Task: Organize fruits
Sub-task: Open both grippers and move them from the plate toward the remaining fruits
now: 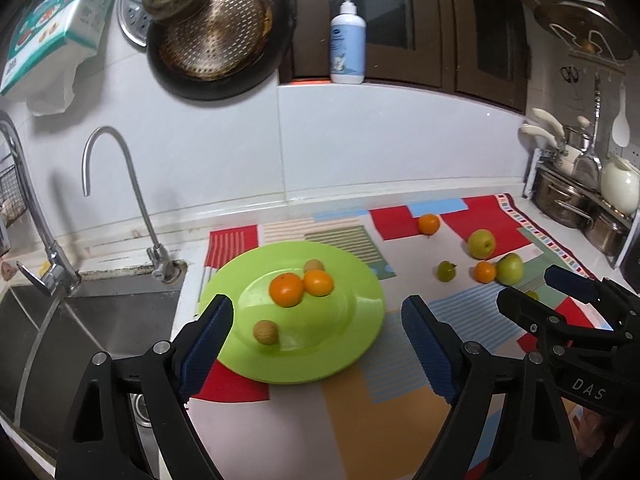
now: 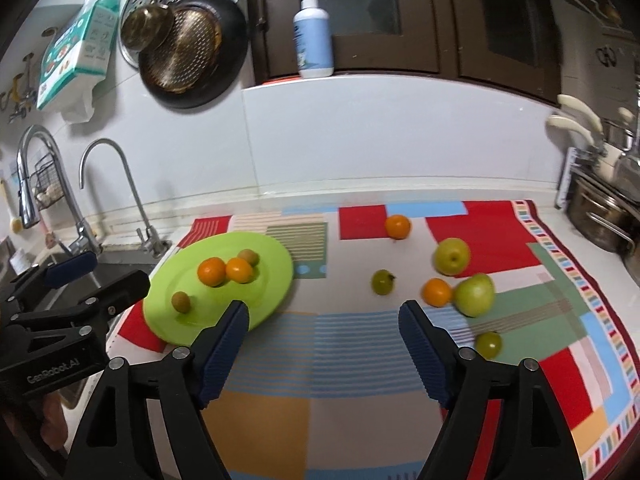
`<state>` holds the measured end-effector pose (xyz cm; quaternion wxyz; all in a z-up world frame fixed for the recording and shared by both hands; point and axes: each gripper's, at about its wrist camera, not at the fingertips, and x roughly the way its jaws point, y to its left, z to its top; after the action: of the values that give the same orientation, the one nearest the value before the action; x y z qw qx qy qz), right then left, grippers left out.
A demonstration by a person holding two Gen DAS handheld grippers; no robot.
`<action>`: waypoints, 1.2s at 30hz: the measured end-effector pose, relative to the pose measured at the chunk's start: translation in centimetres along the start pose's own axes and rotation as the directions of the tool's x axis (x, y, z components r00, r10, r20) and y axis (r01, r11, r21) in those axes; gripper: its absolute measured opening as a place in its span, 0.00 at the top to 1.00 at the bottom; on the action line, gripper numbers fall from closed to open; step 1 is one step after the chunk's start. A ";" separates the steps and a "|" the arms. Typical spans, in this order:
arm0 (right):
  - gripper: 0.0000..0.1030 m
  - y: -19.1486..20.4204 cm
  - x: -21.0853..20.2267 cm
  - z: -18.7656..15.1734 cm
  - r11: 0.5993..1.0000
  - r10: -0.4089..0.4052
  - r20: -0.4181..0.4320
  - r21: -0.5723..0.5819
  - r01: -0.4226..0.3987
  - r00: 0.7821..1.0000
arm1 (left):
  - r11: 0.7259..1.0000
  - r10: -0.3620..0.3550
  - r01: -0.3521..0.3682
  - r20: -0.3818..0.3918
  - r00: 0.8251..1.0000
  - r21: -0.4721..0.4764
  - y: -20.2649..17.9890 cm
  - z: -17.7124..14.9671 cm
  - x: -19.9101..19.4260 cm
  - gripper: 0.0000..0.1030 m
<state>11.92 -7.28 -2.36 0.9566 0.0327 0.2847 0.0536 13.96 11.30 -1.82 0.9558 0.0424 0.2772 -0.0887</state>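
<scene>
A lime green plate [image 1: 352,320] [image 2: 276,276] sits on the patchwork mat and holds two oranges [image 1: 286,289] [image 2: 212,271] and two small tan fruits [image 1: 265,332] [image 2: 181,302]. Loose on the mat to its right lie two oranges [image 2: 397,226] [image 2: 437,292], two green apples [image 2: 452,256] [image 2: 474,294] and two small green fruits [image 2: 383,282] [image 2: 489,344]. My left gripper [image 1: 318,344] is open and empty above the plate's near edge. My right gripper [image 2: 324,344] is open and empty over the mat, in front of the loose fruit.
A steel sink [image 1: 80,336] with two taps [image 1: 116,184] lies left of the plate. Pots [image 1: 568,200] and utensils stand at the right end of the counter. A soap bottle [image 1: 348,40] stands on the ledge; pans [image 1: 216,36] hang on the wall.
</scene>
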 end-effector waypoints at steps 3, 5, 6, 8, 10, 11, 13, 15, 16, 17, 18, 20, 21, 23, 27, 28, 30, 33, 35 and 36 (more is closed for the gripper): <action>0.24 -1.0 -0.8 -0.1 1.000 -0.025 0.014 0.018 0.025 1.000 | 1.000 -0.012 0.012 0.009 1.000 0.006 -0.8 0.1 -0.3 0.16; 0.24 -1.7 -1.3 -0.2 0.999 -0.046 0.020 0.031 0.045 0.999 | 1.000 -0.020 0.020 0.014 1.000 0.015 -1.5 0.2 -0.4 0.16; 0.24 -2.1 -1.5 -0.2 0.998 -0.056 0.021 0.036 0.055 0.998 | 0.999 -0.026 0.025 0.017 1.000 0.020 -1.9 0.2 -0.4 0.16; 0.24 -2.7 -1.9 -0.3 0.996 -0.075 0.025 0.048 0.073 0.997 | 0.999 -0.034 0.033 0.020 0.999 0.028 -2.5 0.3 -0.4 0.16; 0.24 -3.5 -2.3 -0.4 0.994 -0.093 0.026 0.059 0.091 0.995 | 0.998 -0.044 0.043 0.021 0.999 0.037 -3.3 0.4 -0.3 0.16; 0.24 -3.8 -2.4 -0.4 0.993 -0.099 0.027 0.064 0.097 0.995 | 0.998 -0.048 0.047 0.021 0.999 0.041 -3.6 0.4 -0.3 0.16; 0.24 -4.6 -2.7 -0.5 0.991 -0.117 0.028 0.075 0.114 0.993 | 0.997 -0.057 0.056 0.021 0.998 0.050 -4.3 0.5 -0.2 0.16; 0.24 -5.2 -3.0 -0.6 0.989 -0.129 0.029 0.083 0.126 0.991 | 0.996 -0.065 0.063 0.022 0.998 0.057 -5.0 0.6 -0.1 0.16; 0.24 -5.6 -3.1 -0.6 0.987 -0.137 0.028 0.088 0.134 0.990 | 0.996 -0.068 0.067 0.023 0.997 0.061 -5.4 0.6 0.0 0.16; 0.24 -5.9 -3.2 -0.7 0.986 -0.142 0.028 0.091 0.139 0.989 | 0.995 -0.072 0.070 0.023 0.997 0.065 -5.7 0.7 0.1 0.16; 0.24 -6.3 -3.3 -0.7 0.985 -0.151 0.028 0.094 0.147 0.988 | 0.995 -0.077 0.075 0.023 0.997 0.069 -6.1 0.7 0.2 0.16; 0.24 -6.9 -3.4 -0.7 0.982 -0.162 0.025 0.098 0.159 0.986 | 0.994 -0.083 0.082 0.022 0.996 0.076 -6.7 0.8 0.4 0.16; 0.24 -7.2 -3.5 -0.8 0.981 -0.168 0.024 0.102 0.165 0.985 | 0.993 -0.088 0.086 0.021 0.996 0.080 -7.1 0.9 0.5 0.16; 0.24 -7.8 -3.5 -0.8 0.979 -0.177 0.019 0.108 0.174 0.984 | 0.992 -0.093 0.091 0.019 0.996 0.084 -7.6 0.9 0.7 0.16; 0.24 -9.0 -3.3 -1.0 0.975 -0.191 0.008 0.121 0.188 0.982 | 0.991 -0.102 0.101 0.012 0.995 0.093 -8.5 1.0 1.4 0.16; 0.24 -9.2 -3.3 -1.1 0.974 -0.194 0.006 0.123 0.192 0.981 | 0.990 -0.104 0.103 0.009 0.995 0.097 -8.7 1.1 1.6 0.16; 0.24 -9.6 -3.0 -1.2 0.972 -0.198 -0.002 0.129 0.197 0.980 | 0.989 -0.107 0.106 0.004 0.994 0.103 -9.1 1.1 2.0 0.16; 0.24 -10.3 -2.5 -1.4 0.970 -0.202 -0.013 0.137 0.202 0.979 | 0.987 -0.112 0.112 -0.011 0.994 0.116 -9.6 1.1 2.9 0.16; 0.24 -10.7 -2.0 -1.6 0.967 -0.207 -0.027 0.144 0.209 0.978 | 0.986 -0.113 0.115 -0.021 0.993 0.125 -9.8 1.2 3.4 0.16; 0.24 -10.8 -1.7 -1.7 0.966 -0.209 -0.034 0.148 0.211 0.977 | 0.985 -0.114 0.117 -0.026 0.993 0.130 -9.9 1.1 3.8 0.16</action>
<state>10.45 -18.17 -3.83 0.9490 0.0741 0.2984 -0.0693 15.78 0.85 -3.21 0.9415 0.0900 0.2815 -0.1618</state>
